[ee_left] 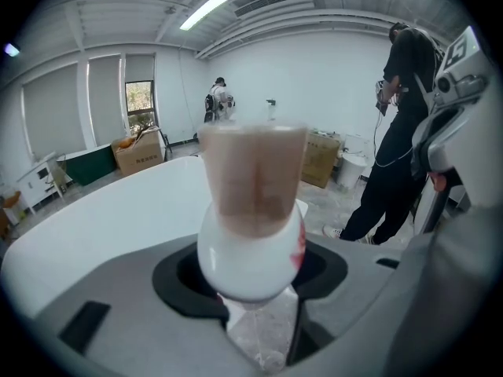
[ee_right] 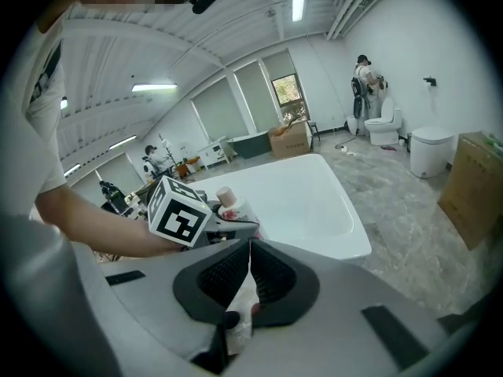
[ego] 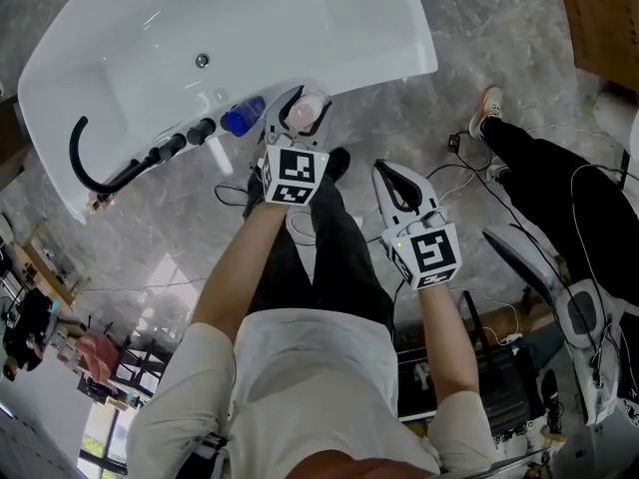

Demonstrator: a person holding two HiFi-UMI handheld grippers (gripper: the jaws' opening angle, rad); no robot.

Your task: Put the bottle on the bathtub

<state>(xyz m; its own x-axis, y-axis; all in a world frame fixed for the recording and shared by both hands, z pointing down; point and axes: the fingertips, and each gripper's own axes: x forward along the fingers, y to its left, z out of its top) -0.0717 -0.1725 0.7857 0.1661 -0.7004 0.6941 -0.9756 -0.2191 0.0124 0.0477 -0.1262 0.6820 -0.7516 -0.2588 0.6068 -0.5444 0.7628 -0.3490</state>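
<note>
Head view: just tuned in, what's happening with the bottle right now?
The person's left gripper is clamped on the white, pink-capped bottle, holding it at the near rim of the bathtub, beside a blue item. Whether the bottle touches the rim cannot be told. The right gripper is shut and empty, over the floor.

Scene was bright and evenly lit. Left gripper view: strip light (ee_left: 203, 10) glowed at 11 o'clock and a daylit window (ee_left: 138, 104) at 9 o'clock. The bottle (ee_left: 251, 210), close to the lens, was soft and out of focus. Both gripper views bent strongly toward the edges, with black corners. Head view was sharp. The bathtub (ego: 300, 28) was nearly blown out white, and shadows on the floor (ego: 479, 58) were faint.
</note>
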